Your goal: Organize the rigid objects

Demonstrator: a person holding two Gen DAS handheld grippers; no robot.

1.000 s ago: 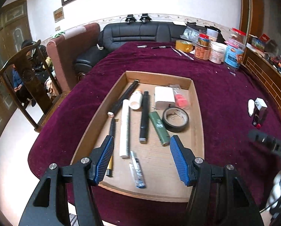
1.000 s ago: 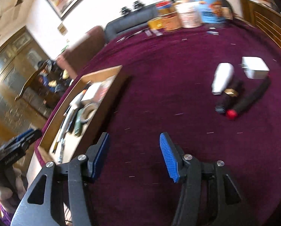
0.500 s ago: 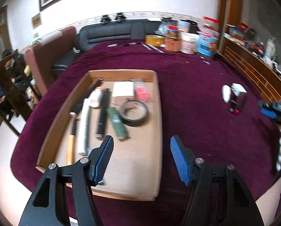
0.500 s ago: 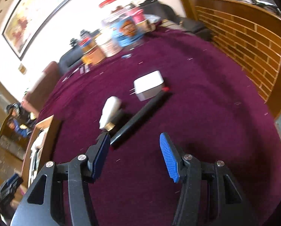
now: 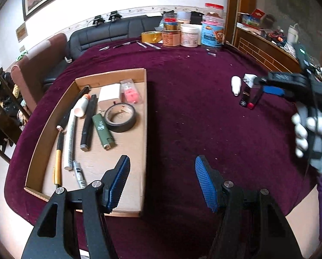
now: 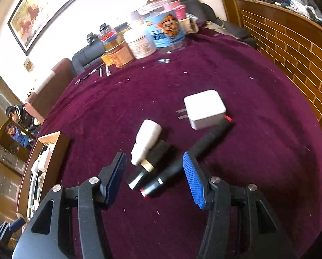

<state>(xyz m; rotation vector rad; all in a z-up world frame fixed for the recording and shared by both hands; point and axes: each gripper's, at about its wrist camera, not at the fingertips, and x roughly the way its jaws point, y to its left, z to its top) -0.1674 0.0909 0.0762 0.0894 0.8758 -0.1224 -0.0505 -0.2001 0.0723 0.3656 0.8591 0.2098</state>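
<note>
A cardboard tray (image 5: 144, 151) on the maroon tablecloth holds pens, a green lighter (image 5: 102, 130), a black tape roll (image 5: 120, 117), a white box and a pink item. My left gripper (image 5: 162, 183) is open and empty, above the tray's right wall near the table front. My right gripper (image 6: 153, 176) is open and low over a loose cluster: a white bottle (image 6: 146, 143), a black lipstick (image 6: 149, 169), a black pen with red ends (image 6: 186, 161) and a white charger (image 6: 204, 109). The lipstick and the pen's near end lie between the open jaws. The right gripper also shows in the left wrist view (image 5: 268, 86).
Jars, tubs and a yellow tape roll (image 5: 151, 36) stand at the table's far edge, with loose pens (image 5: 126, 43) beside them. A black sofa (image 5: 109, 32) and a chair (image 5: 1, 112) stand beyond the table. A wooden counter (image 6: 290, 43) runs along the right.
My right gripper swung from the tray side to the cluster on the right and dropped close over it. My left gripper drifted right, from over the tray's middle to its right wall.
</note>
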